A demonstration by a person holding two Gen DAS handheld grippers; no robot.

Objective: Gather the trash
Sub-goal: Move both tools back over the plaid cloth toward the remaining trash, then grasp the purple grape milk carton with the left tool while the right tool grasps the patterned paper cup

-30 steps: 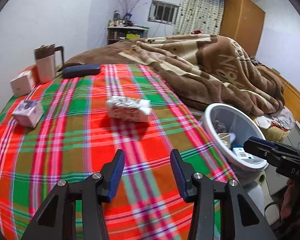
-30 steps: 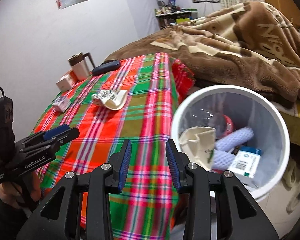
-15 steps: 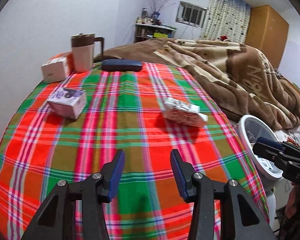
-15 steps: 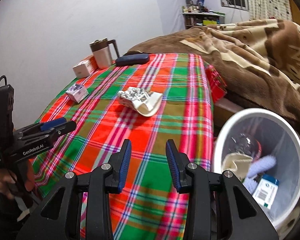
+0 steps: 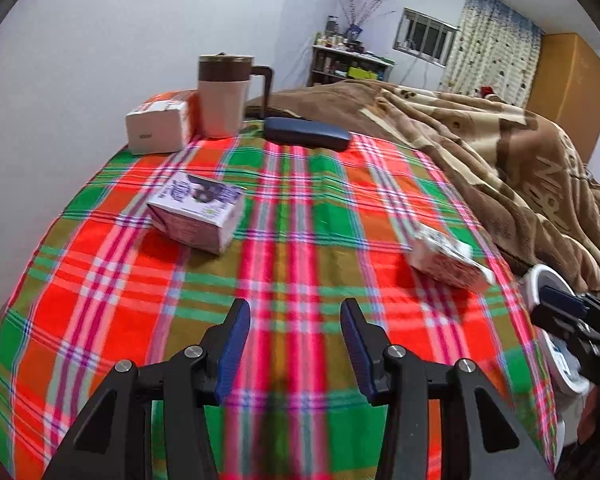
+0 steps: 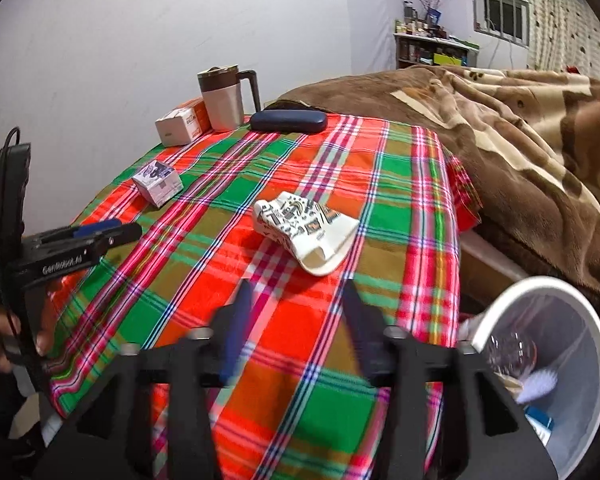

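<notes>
Both grippers, left [image 5: 294, 344] and right [image 6: 296, 320], hover with empty spread jaws, the right's just opening, near the carton [image 6: 306, 236], likely to bin [image 6: 596, 336] it.

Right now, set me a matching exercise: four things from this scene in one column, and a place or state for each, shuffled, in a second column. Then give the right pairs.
Things:
1. mug
2. glasses case
3. crumpled carton
4. bin

Places or states:
A. lying flat at the far edge of the plaid cloth, in front of the brown blanket
B. beside the table, with trash already inside
C. upright by the wall, next to a white and orange box
D. squashed, on the middle of the cloth

Pairs: 1-C, 2-A, 3-D, 4-B
</notes>
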